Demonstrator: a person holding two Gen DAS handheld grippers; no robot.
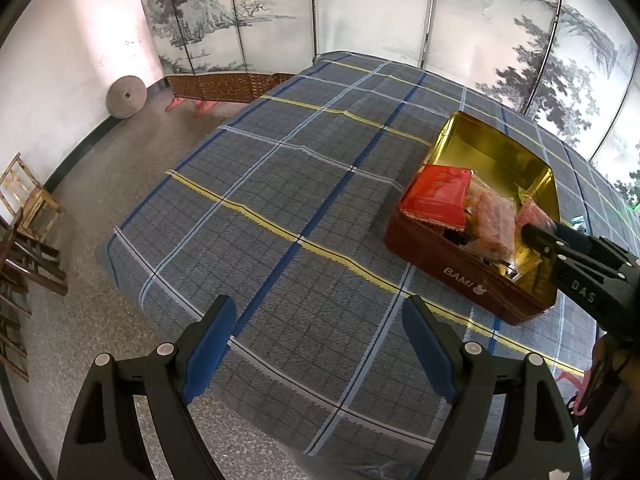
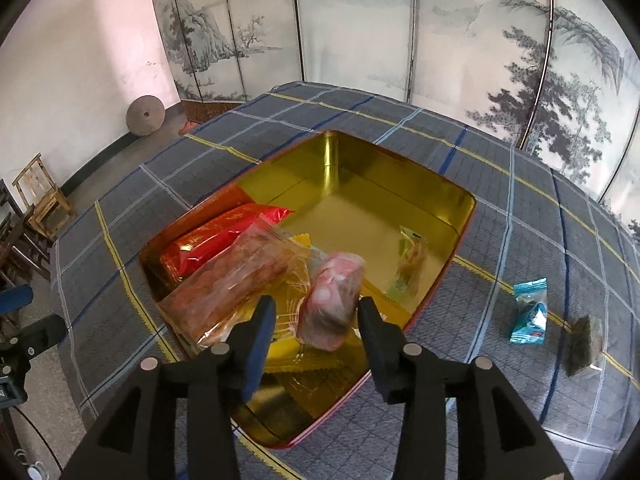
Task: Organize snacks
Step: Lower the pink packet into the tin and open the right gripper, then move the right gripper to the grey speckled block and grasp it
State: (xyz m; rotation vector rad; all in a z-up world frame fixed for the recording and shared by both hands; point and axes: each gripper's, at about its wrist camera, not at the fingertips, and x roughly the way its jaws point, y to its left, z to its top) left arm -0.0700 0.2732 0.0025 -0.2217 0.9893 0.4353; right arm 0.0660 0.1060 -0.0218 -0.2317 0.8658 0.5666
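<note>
A red tin [image 2: 460, 216] with a gold inside stands open on the plaid tablecloth [image 2: 500, 184]; in the left wrist view the tin [image 1: 440, 256] sits at the right. In it lie a red packet [image 2: 216, 240], a clear packet of orange-brown snacks [image 2: 240, 280] and a small green packet [image 2: 410, 264]. My right gripper [image 2: 316, 312] hangs over the tin's near end, open. A pink packet [image 2: 332, 300] sits blurred between its fingers, with a gap to the left pad. My left gripper [image 1: 320, 320] is open over bare cloth near the table's front edge, holding nothing.
On the cloth right of the tin lie a blue packet [image 2: 530, 312] and a dark packet [image 2: 582, 344]. A painted folding screen [image 2: 360, 40] stands behind the table. Wooden chairs [image 1: 28, 200] and a stone wheel [image 1: 126, 96] are on the floor at left.
</note>
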